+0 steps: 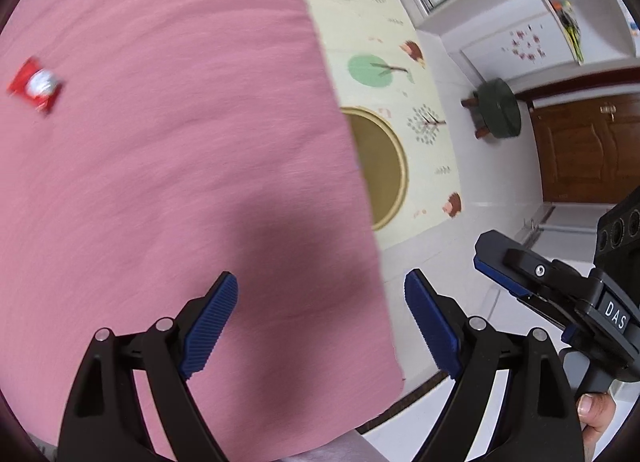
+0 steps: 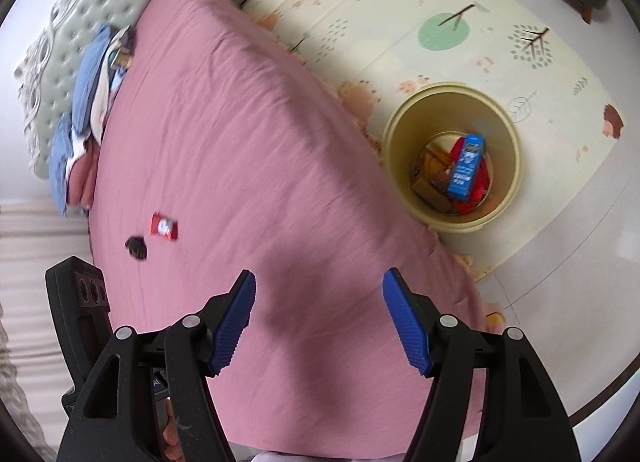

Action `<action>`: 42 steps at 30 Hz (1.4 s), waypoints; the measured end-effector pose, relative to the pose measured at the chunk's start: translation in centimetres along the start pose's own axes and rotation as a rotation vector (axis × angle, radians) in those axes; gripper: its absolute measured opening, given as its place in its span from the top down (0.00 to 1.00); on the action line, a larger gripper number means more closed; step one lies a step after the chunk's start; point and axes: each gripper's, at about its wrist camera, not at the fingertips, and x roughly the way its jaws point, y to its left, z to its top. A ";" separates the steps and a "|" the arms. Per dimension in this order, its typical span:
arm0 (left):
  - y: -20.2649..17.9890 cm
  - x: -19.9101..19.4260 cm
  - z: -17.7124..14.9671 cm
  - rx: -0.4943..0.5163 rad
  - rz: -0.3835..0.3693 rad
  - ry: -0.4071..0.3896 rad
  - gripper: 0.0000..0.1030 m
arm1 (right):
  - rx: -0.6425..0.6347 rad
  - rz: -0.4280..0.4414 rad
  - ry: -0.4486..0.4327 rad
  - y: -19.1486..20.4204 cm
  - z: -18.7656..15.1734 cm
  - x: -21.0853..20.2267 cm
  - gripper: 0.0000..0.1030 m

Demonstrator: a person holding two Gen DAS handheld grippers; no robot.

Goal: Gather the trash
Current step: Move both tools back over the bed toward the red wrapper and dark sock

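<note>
From the left wrist, the left hand-held gripper [image 1: 320, 318] hangs wide open and empty over the pink bed [image 1: 180, 142], with the red wrapper [image 1: 35, 85] lying far off to its left. From the right wrist, the right hand-held gripper [image 2: 319, 318] is likewise open with nothing between its pads, the red wrapper [image 2: 164, 227] and a dark scrap [image 2: 136, 248] lie well apart from it on the bed, and the yellow bin [image 2: 404, 166] stands on the floor beside the bed edge, already holding rubbish. The next pick probably goes best by bringing one gripper steeply down over the wrapper, pads straddling its short side, pinching without bunching the sheet.

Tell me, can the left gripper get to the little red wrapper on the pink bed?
Probably yes. The left gripper is open and empty, and only bare pink bed sheet lies between it and the red wrapper. It just has some way to travel.
</note>
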 end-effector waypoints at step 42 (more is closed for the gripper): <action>32.4 -10.9 3.7 -0.438 0.098 -0.244 0.16 | -0.544 -0.055 0.187 30.9 -1.8 21.2 0.37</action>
